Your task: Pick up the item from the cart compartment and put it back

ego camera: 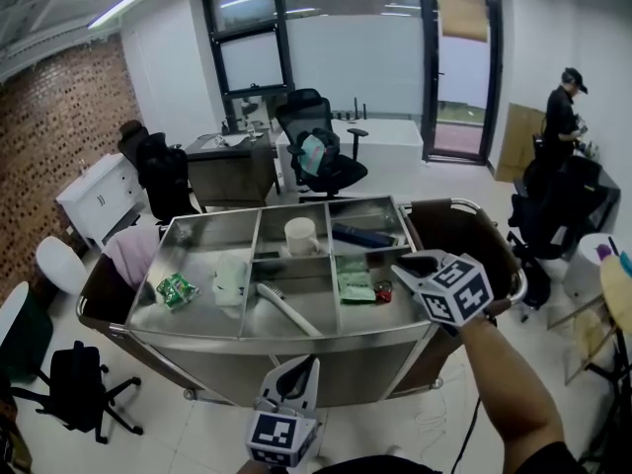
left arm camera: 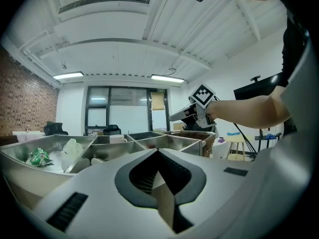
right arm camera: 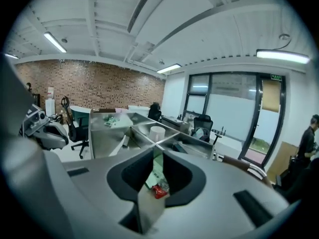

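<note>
The steel cart [ego camera: 296, 338] has several open compartments. In the front right one lie a green-and-white packet [ego camera: 354, 282] and a small red item [ego camera: 383, 291]. My right gripper [ego camera: 407, 262] hovers over that compartment's right edge, above and apart from both. In the right gripper view its jaws stand slightly apart with nothing between them, and the packet [right arm camera: 157, 169] and red item [right arm camera: 160, 191] show through the gap of the right gripper [right arm camera: 155, 156]. My left gripper [ego camera: 304, 363] is low in front of the cart, shut and holding nothing. Seen in its own view, the left gripper [left arm camera: 158, 152] points at the cart.
Other compartments hold a green packet [ego camera: 176, 289], a white pouch [ego camera: 230, 276], a white brush [ego camera: 286, 309], a white cup [ego camera: 300, 235] and a dark blue item [ego camera: 360, 235]. Office chairs [ego camera: 321, 156] and desks stand behind. A person [ego camera: 563, 107] stands at the far right.
</note>
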A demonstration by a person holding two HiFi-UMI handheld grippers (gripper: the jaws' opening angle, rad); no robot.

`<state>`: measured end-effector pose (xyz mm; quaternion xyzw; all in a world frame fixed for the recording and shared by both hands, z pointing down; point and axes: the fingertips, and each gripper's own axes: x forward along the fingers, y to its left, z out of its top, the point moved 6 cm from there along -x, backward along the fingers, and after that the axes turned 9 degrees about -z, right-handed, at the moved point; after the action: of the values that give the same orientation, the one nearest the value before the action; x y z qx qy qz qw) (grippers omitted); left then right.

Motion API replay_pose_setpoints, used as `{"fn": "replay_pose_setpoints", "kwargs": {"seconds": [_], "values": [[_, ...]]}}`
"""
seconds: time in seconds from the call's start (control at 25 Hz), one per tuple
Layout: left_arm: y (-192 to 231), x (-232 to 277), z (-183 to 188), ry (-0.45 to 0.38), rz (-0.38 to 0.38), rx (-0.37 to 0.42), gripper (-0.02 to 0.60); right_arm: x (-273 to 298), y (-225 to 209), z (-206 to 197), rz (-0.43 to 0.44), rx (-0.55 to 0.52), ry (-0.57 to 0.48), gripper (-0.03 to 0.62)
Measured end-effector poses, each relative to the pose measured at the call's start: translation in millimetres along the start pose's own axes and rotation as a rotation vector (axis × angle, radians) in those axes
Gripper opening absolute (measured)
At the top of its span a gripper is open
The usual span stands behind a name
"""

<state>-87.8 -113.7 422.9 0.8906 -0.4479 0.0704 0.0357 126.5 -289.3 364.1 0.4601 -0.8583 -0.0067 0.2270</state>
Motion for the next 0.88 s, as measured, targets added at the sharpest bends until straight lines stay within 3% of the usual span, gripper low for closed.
{"fn": "replay_pose_setpoints", "kwargs": {"seconds": [0.4,0.56,0.64,0.88], "values": [[4,-5,-4,0.003,0.002,-0.003,0.0,73,6,-17,0.05,-0.113,0.265,0.133],[1,-8,-6,0.011,-0.001,-0.002,0.0,92,1,-32,0.079,-0.086,0.34,0.143],[1,-9,-6,0.013,0.002,0.0,0.0,97,2,-36,0.104,-0.066,0.36,0.195],[5,-12,-5,0.01,0.014,0.0,0.0,120,6,-51,0.123,-0.084,0.452,0.193]]}}
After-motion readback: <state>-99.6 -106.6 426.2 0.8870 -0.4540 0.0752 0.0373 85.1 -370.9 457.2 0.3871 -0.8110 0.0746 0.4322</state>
